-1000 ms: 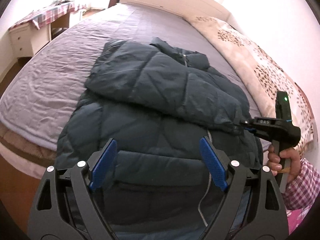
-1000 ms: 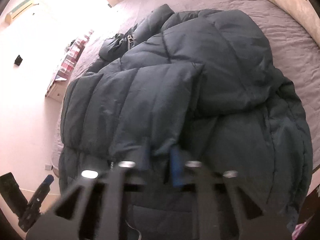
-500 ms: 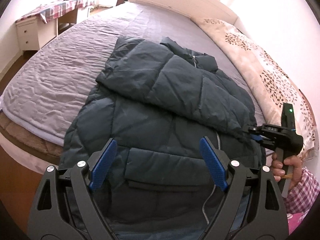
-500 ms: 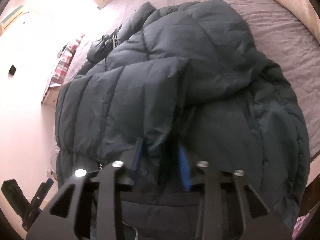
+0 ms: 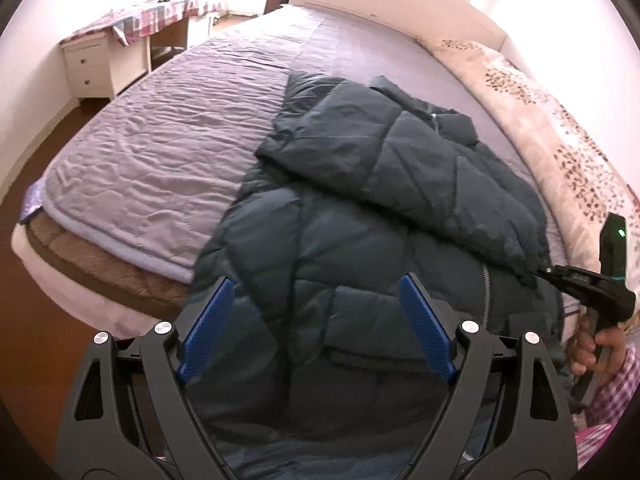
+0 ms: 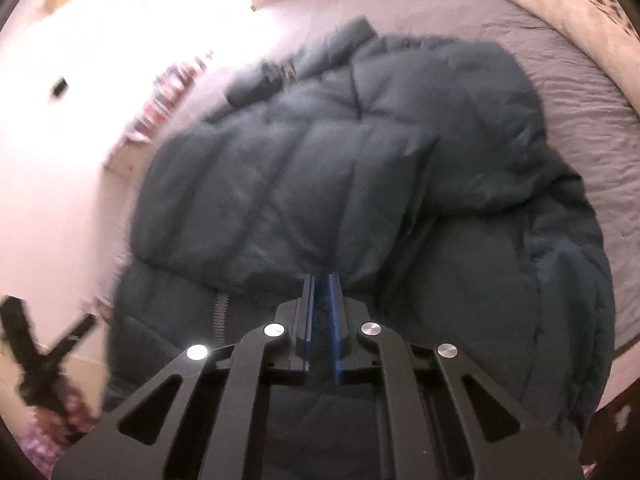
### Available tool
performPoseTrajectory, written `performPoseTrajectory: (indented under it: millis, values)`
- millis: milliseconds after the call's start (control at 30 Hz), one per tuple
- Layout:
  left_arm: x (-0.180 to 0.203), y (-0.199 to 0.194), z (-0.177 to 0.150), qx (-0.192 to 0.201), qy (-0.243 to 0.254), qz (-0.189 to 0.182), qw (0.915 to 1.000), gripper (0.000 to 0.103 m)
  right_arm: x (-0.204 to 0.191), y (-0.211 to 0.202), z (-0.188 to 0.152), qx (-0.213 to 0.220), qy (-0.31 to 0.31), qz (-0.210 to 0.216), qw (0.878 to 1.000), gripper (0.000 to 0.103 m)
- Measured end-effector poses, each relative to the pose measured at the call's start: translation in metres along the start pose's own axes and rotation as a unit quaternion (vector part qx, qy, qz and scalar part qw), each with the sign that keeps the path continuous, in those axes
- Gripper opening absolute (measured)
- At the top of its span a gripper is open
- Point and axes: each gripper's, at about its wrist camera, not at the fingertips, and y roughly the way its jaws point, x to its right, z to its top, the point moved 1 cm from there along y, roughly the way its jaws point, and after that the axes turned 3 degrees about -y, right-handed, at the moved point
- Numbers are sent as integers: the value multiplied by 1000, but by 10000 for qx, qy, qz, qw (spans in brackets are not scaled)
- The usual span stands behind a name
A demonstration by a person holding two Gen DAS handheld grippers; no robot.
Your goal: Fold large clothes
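A dark quilted puffer jacket (image 5: 360, 240) lies on a bed with a grey-purple quilt (image 5: 160, 152). One sleeve (image 5: 400, 160) is folded across its body. My left gripper (image 5: 316, 312) is open and empty, hovering over the jacket's lower part. My right gripper (image 6: 321, 280) is shut on the cuff end of the folded sleeve (image 6: 288, 200). It also shows in the left wrist view (image 5: 540, 270) at the jacket's right edge, held by a hand.
A floral blanket (image 5: 560, 120) runs along the bed's right side, with the headboard (image 5: 400, 8) behind. A white desk with a checked cloth (image 5: 120, 52) stands far left. Brown floor (image 5: 32, 320) lies below the bed's near edge.
My right gripper's jaws have closed fully on the sleeve end. The left gripper has swung so the jacket sits further right in its view; it stays open.
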Motion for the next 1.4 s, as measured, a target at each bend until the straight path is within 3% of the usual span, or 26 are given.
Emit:
performPoseTrajectory:
  millis: [200,367,567,833,900,1133,1267,1400]
  values:
    - [-17,-8,-11,-83,234,453,9987,84,-2,14,0,-176,-172,-349,9991,5]
    - [-45,-22,-19,-306,159,624,9975,84,2,-13,-7,-99,-215,-11,9997,6]
    - [-70,-34,-42,-828,-37,524,9952,84,14,-54,-28,53,-347,-28,9994,9]
    - [-69,-31,-86,-1341,-160,170,9907,84,26,-80,-58,104,-200,-12,9997,10]
    - [-68,-31,-90,-1386,-131,104,9902,79,31,-84,-63,113,-168,-45,9998,10]
    - [-81,-33,-97,-1378,-497,-56,9892,36,50,-118,-90,326,108,-131,9993,12]
    - [-76,-40,-94,-1244,-364,-57,9915,17,69,-140,-110,454,433,-294,9976,38]
    - [-61,-52,-84,-892,-36,-152,9959,12,96,-164,-130,553,1031,-157,9930,41]
